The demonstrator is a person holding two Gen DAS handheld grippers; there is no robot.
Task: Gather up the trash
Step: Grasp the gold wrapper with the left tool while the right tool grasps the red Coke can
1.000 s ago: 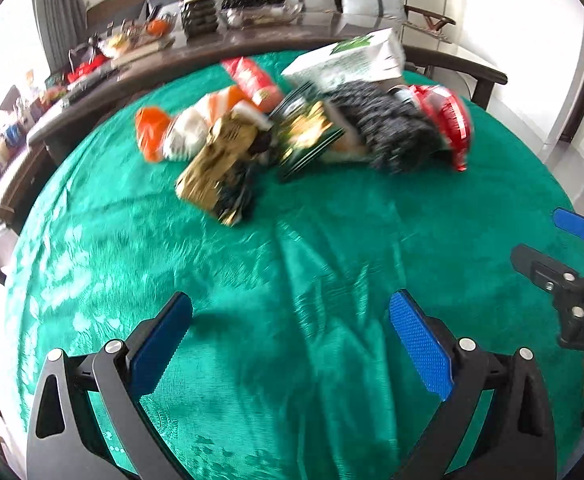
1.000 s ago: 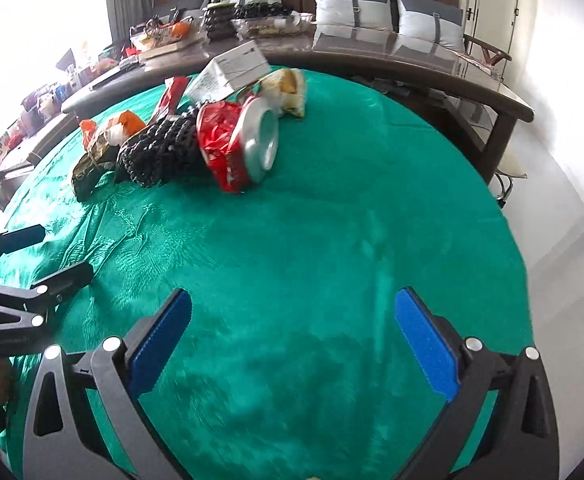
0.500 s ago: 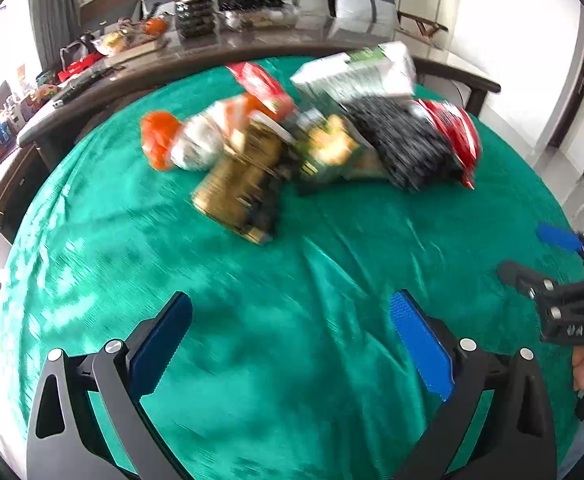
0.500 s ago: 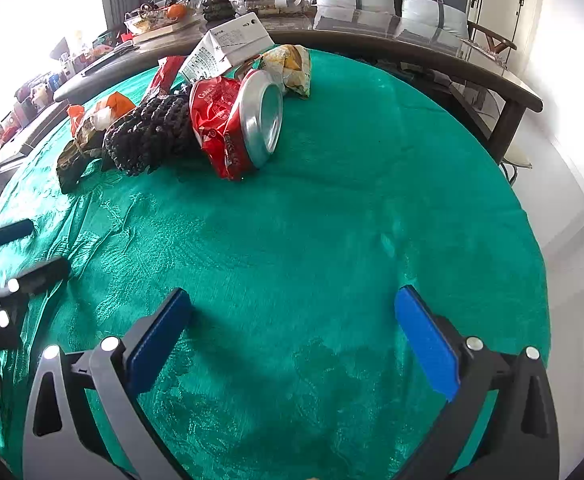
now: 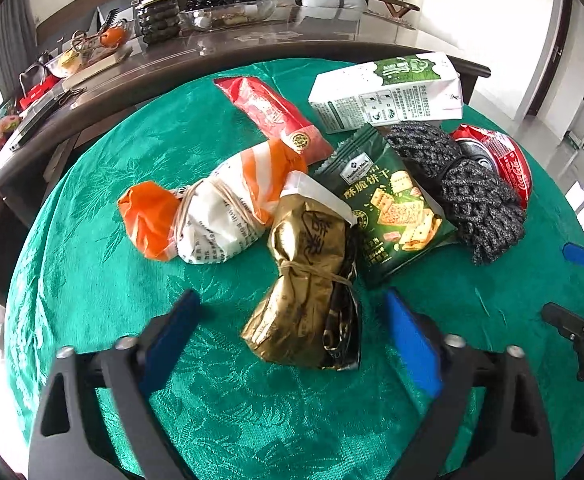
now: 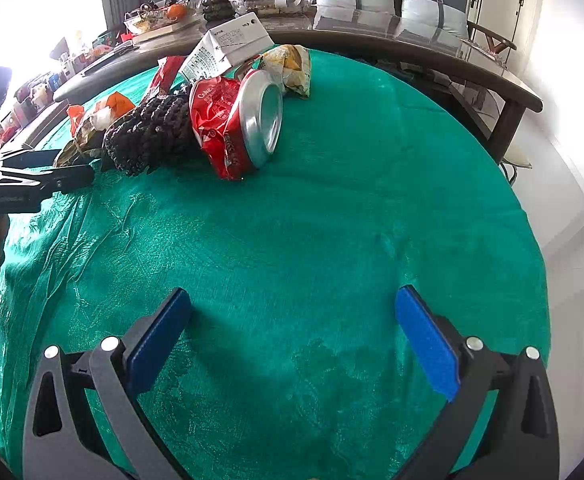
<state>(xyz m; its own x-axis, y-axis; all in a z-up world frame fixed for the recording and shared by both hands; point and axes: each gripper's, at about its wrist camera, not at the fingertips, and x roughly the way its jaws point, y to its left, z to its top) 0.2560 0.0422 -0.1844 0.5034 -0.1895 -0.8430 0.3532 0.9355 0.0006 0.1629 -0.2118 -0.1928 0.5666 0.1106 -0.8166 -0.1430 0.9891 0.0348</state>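
Note:
A heap of trash lies on the green tablecloth (image 5: pixel 92 280). Nearest in the left wrist view is a gold foil bag (image 5: pixel 304 280) tied with a rubber band. My left gripper (image 5: pixel 290 300) straddles its lower end, its jaws closing, and both blue pads still stand clear of the foil. Behind lie an orange-and-white bag (image 5: pixel 212 208), a green cracker packet (image 5: pixel 388 200), a red wrapper (image 5: pixel 272 112), a milk carton (image 5: pixel 388 88), black foam mesh (image 5: pixel 464 184) and a crushed red can (image 5: pixel 508 160). My right gripper (image 6: pixel 292 312) hovers open over bare cloth, well short of the can (image 6: pixel 244 124).
A long dark table (image 5: pixel 252 48) with a plant, trays and clutter stands just beyond the round table. A yellow snack bag (image 6: pixel 292 64) lies behind the can. The cloth's right edge drops to the floor (image 6: pixel 572 200). A hand holds the left gripper (image 6: pixel 48 168).
My left gripper moved forward to the pile, so the gold bag now sits between its jaws, which have narrowed. The right gripper has stayed put and open.

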